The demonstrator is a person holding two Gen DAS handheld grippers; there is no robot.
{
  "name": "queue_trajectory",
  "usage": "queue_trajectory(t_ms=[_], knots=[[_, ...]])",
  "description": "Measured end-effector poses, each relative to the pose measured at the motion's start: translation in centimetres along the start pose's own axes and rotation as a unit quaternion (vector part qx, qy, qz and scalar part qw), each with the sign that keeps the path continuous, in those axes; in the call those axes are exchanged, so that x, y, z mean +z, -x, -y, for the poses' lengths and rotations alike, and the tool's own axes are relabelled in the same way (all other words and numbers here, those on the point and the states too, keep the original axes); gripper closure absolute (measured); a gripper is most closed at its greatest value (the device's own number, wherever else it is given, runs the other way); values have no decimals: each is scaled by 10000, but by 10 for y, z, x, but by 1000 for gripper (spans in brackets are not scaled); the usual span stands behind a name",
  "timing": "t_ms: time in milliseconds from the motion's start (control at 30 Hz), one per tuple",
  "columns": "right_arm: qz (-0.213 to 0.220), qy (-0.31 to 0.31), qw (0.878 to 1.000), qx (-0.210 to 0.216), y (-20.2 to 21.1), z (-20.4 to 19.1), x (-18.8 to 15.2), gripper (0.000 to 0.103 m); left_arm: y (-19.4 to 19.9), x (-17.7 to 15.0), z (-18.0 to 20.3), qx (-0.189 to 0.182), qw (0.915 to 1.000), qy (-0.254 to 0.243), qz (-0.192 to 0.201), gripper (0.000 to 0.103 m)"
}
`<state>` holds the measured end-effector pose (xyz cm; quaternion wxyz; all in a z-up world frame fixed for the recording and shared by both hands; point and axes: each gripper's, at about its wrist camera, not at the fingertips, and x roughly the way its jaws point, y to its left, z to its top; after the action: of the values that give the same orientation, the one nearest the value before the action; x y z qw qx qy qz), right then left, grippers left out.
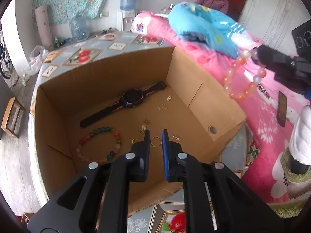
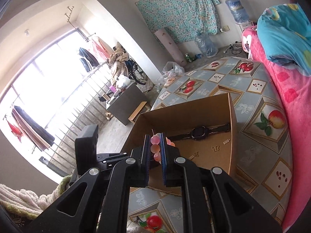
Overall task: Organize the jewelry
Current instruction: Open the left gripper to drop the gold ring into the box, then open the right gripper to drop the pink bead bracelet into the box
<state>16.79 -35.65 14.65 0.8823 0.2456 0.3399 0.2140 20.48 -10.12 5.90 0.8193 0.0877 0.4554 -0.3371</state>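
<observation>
Your right gripper (image 2: 155, 147) pinches the peach bead bracelet (image 1: 243, 75) by a few beads, dangling at two o'clock beyond the cardboard box (image 1: 204, 89); swing and it slips. Left gripper (image 1: 155, 136) nearly closed, empty.

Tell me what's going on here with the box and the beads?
A person with a gripper in each hand is sorting jewelry into a cardboard box. The right gripper has its jaws clamped on a pink-orange bead bracelet, held in the air beside the box. The left gripper is nearly shut, holds nothing and points into the box, where a dark watch, a multicolored bead bracelet and small gold pieces lie.
</observation>
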Motion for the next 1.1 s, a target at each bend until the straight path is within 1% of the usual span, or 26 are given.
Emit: queue_trajectory(t_ms=[100,267,400,433,467,567,667,733,867,933,1033,1100], knots=[[-119,-90,9999,-74,-12,12,1,93,-22,-2,-10,-62,9993,182,-305,92],[-365,-181,9988,-275,-27,27,-2,93,-33,-5,-11,-133,9985,201,-487,90],[-532,-190,9976,-399,-38,33,-3,93,-39,-6,-14,-103,9981,267,-548,77],[-569,-182,9973,-421,-41,34,-3,93,-38,-7,-15,-104,9981,276,-532,74],[-606,-178,9970,-441,-44,35,-3,93,-38,-7,-16,-92,9982,293,-513,73],[-753,-166,9957,-512,-55,36,-3,93,-25,-10,-20,-62,9990,358,-274,73],[-842,-62,9944,-634,-64,34,1,93,0,-14,-26,-38,9988,456,164,71],[-916,8,9933,-711,-70,32,4,93,20,-16,-33,52,9973,573,450,65],[-1067,170,9901,-891,-81,29,7,93,56,-22,-45,314,9922,743,954,64],[-1150,239,9885,-953,-87,28,7,93,70,-24,-51,455,9889,834,1143,61],[-1270,293,9859,-1053,-95,25,7,93,87,-32,-62,666,9837,955,1367,56],[-1349,349,9830,-1193,-101,24,7,93,94,-38,-70,772,9815,1029,1421,53]])
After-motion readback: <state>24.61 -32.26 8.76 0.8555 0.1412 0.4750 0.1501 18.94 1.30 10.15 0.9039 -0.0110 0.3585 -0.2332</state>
